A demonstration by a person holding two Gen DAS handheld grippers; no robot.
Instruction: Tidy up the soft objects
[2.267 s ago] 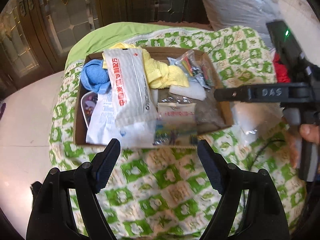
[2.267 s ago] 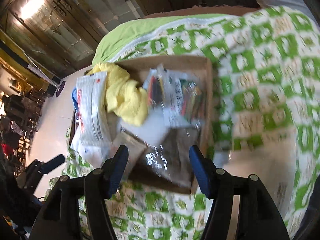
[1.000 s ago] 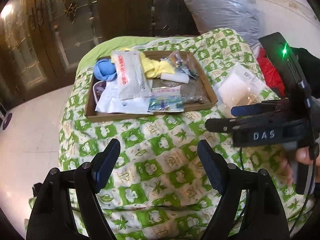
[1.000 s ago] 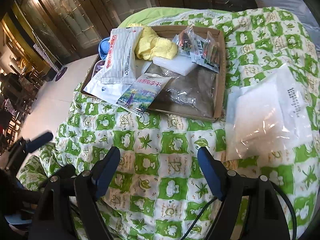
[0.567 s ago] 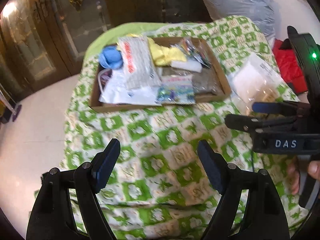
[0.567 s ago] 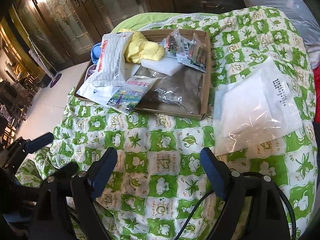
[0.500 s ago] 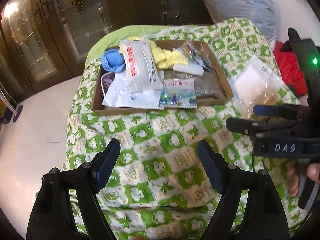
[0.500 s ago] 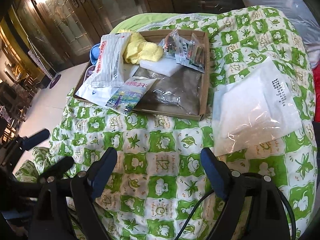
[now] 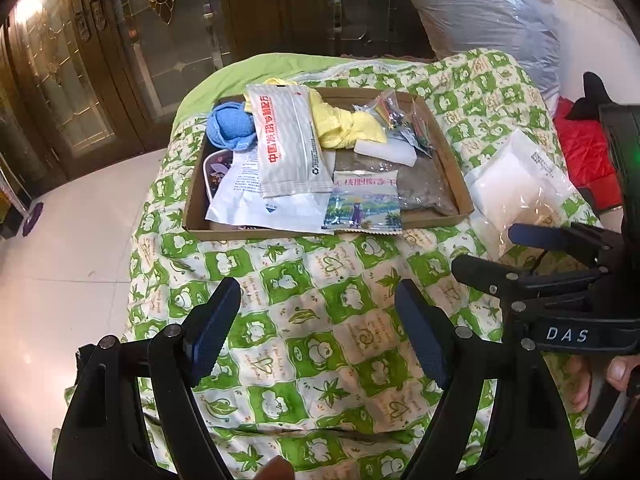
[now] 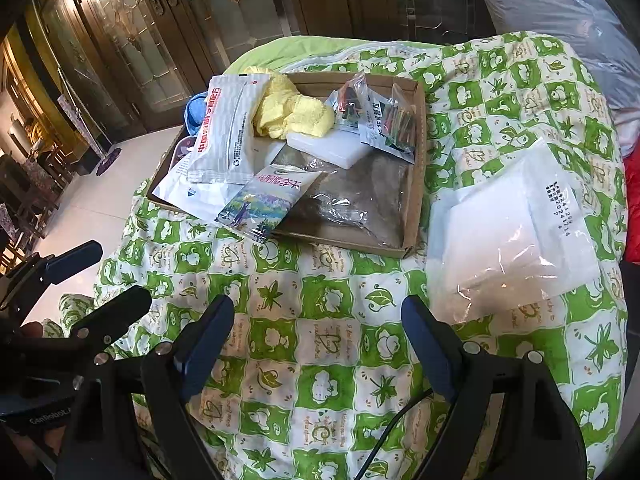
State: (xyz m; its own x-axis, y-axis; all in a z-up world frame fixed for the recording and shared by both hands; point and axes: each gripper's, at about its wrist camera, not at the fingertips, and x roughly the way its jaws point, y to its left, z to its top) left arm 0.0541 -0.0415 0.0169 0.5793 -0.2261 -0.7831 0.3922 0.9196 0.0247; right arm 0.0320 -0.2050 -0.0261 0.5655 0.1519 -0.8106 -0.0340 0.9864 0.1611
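A shallow cardboard tray (image 9: 452, 178) (image 10: 414, 184) lies on a green-and-white quilt. It holds a blue cloth (image 9: 230, 126), a yellow cloth (image 9: 348, 124) (image 10: 294, 114), a white sachet with red print (image 9: 286, 140) (image 10: 226, 132), a picture-printed packet (image 9: 364, 206) (image 10: 266, 200), a white foam block (image 10: 328, 146), clear snack bags (image 10: 380, 114) and a brownish bag (image 10: 360, 196). A clear bag of white padding (image 9: 516, 184) (image 10: 508, 232) lies on the quilt right of the tray. My left gripper (image 9: 320, 328) and right gripper (image 10: 318, 338) are both open and empty, above the quilt short of the tray.
The quilt (image 9: 320, 288) covers a raised surface that drops to a pale tiled floor (image 9: 60, 240) on the left. Dark glass-panelled doors (image 9: 120, 40) stand behind. A large plastic-wrapped bundle (image 9: 488, 20) and a red item (image 9: 584, 156) lie at the right.
Both grippers have pulled back from over the tray toward me and stay open. The padding bag now lies in full view beside the tray. The tray contents have not moved.
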